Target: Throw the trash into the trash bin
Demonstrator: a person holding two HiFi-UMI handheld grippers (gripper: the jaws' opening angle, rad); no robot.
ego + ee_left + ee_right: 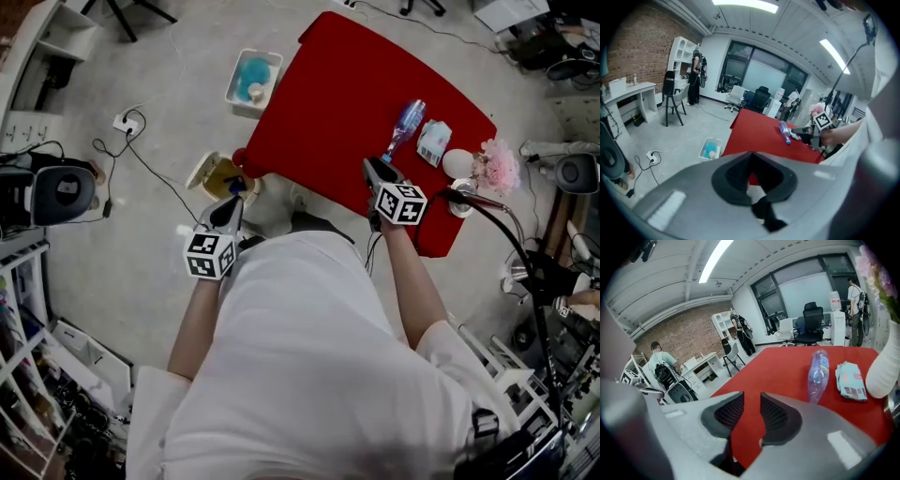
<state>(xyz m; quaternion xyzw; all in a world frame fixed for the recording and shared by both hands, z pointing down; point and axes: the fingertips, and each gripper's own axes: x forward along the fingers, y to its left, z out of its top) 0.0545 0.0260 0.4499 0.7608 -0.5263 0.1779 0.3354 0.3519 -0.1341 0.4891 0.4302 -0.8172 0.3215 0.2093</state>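
On the red table (328, 103) lie a clear plastic bottle (407, 122) (816, 376) and a pale blue tissue pack (433, 142) (851, 379). My right gripper (371, 169) (752, 397) hovers over the table's near edge, just short of the bottle. It stands open by a narrow gap with nothing between its pads. My left gripper (232, 206) (750, 154) is off the table's left corner over the floor. Its pad tips meet and hold nothing. A white bin (274, 70) (710, 149) with blue contents stands on the floor left of the table.
A tan open container (217, 175) sits on the floor just ahead of the left gripper. A white vase (457, 164) with pink flowers (499, 165) stands right of the tissue pack. A power strip and cables (127, 122) lie on the floor at left. Shelving lines both sides.
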